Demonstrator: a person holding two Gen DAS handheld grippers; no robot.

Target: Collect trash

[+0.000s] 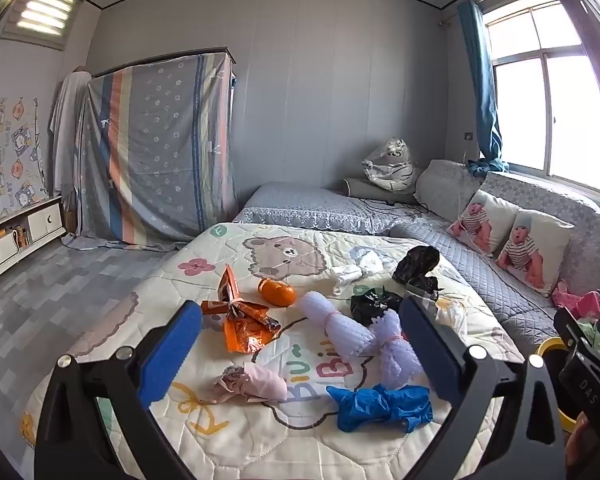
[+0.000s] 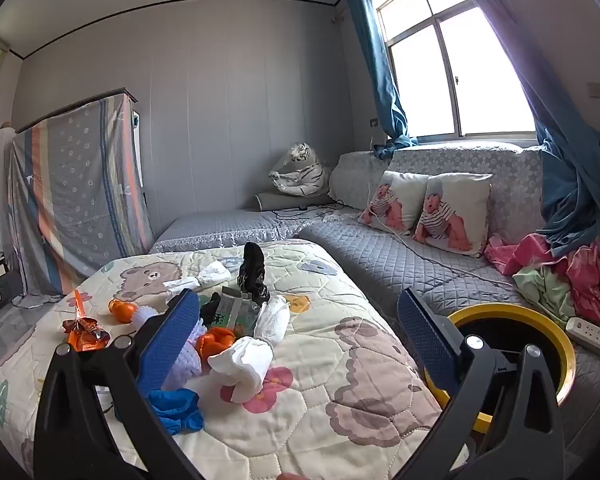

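Observation:
Trash lies scattered on a cartoon bear quilt (image 1: 260, 432). I see an orange foil wrapper (image 1: 244, 320), an orange peel (image 1: 276, 291), purple foam netting (image 1: 356, 334), a pink wad (image 1: 252, 384), a crumpled blue glove (image 1: 384, 406), black bags (image 1: 416, 264) and white tissues (image 1: 350, 274). My left gripper (image 1: 300, 344) is open and empty above the netting. My right gripper (image 2: 298, 340) is open and empty above white tissue (image 2: 244, 364); the blue glove (image 2: 176, 404) lies below its left finger. A yellow-rimmed black bin (image 2: 540, 320) stands to the right of the quilt.
A grey quilted sofa (image 2: 400, 264) with two baby-print pillows (image 2: 452, 212) runs along the window wall. Pink and green clothes (image 2: 560, 276) and a white power strip (image 2: 592, 336) lie behind the bin. A draped wardrobe (image 1: 156, 148) stands at the far left.

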